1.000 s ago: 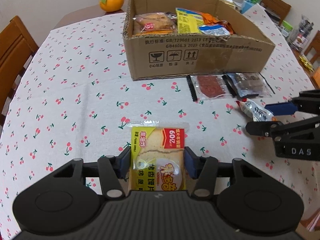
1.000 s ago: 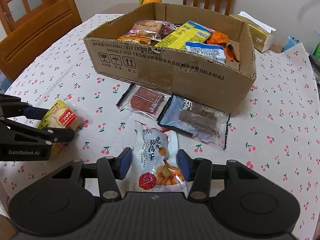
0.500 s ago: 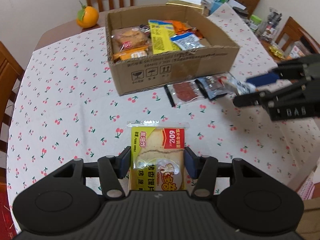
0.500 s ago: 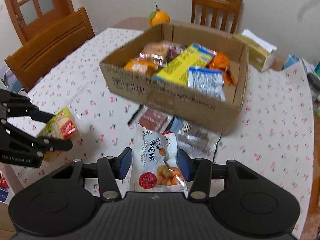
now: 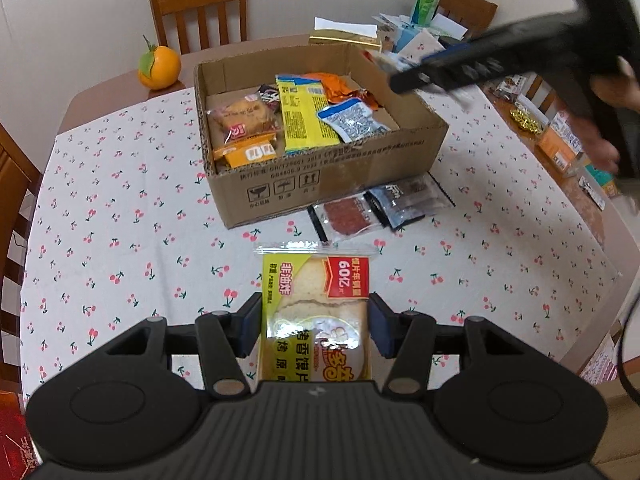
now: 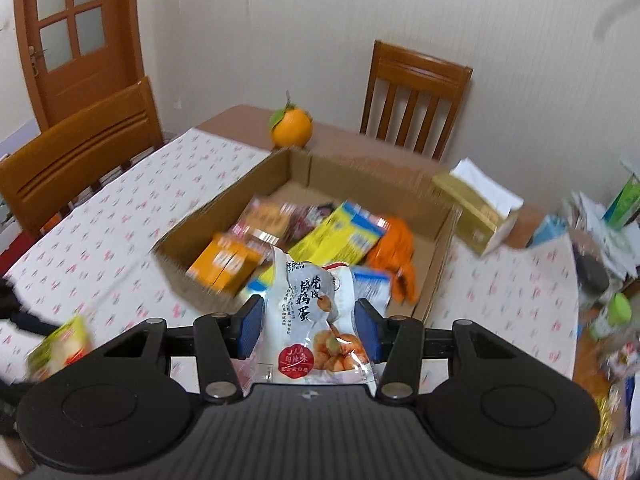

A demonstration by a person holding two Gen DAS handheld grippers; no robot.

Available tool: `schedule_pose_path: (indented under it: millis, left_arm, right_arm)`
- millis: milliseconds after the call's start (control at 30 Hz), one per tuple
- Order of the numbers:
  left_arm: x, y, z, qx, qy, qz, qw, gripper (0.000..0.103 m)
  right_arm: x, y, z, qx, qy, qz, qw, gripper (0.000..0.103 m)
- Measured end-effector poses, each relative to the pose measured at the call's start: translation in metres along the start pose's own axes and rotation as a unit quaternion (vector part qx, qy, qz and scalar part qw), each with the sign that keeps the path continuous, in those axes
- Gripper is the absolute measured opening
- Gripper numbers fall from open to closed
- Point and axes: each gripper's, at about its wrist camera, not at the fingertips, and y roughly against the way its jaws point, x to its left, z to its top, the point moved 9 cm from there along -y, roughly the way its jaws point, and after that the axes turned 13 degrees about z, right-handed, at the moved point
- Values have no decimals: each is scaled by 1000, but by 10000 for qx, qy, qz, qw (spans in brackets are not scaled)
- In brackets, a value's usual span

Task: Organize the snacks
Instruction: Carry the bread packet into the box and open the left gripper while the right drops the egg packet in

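Left tool (image 5: 315, 322): grasping bread pack (image 5: 316, 320) above the bench (image 5: 120, 216)
Right tool (image 6: 306, 330): grasping egg pack (image 6: 316, 320) over the box (image 6: 436, 256)

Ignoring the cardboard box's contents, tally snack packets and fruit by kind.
On tablecloth: 2 (clear red meat-slice packet; dark blue-grey packet)
Held: 2 (yellow bread-slice packet, left tongs; white egg packet, right tongs)
Round orange fruit: 1
Total: 5

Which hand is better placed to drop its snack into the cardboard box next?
Right. The right gripper holds its egg snack pouch above the cardboard box; the left gripper is short of it.
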Motion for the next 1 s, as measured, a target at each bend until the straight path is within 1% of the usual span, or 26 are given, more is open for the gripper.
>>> schedule_pose_path:
  millis: [133,233,267,300,400,467,600,733,833,1000]
  left_arm:
    - [1,1,7,-36,44,24,10000,54]
    - [2,1,12,-45,86,42,9999,54]
    - [2,1,13,-55,92,52,9999,54]
    - [2,1,15,-60,92,59,9999,54]
    - [3,0,20,-72,100,49,9999,54]
    - [3,-1,25,-80,87,38,9999,54]
    - [2,-2,38,-135,48,13,9999,54]
    - [3,-6,60,-221,-2,24,9998,54]
    - [5,-11,83,-294,-35,-8,9996,54]
    - [10,-30,134,-464,-67,19,9989,54]
  right_arm:
    - [-19,-18,20,-53,74,-136,9999,55]
    - [-29,-32,25,-40,60,-204,9998,59]
    - [-32,-34,25,-61,9,-245,9997,70]
    - [-33,-35,24,-80,-14,-247,9997,84]
    - [-27,-31,16,-210,-51,-229,9995,103]
    - [-23,-28,8,-198,-111,-214,9995,103]
    - [-16,-22,-15,-36,-300,-363,9989,103]
    - [-11,-12,-35,-51,-639,-390,9972,103]
    - [-5,-8,-49,-24,-815,-386,9959,103]
    - [3,-6,-68,78,-821,-498,9954,103]
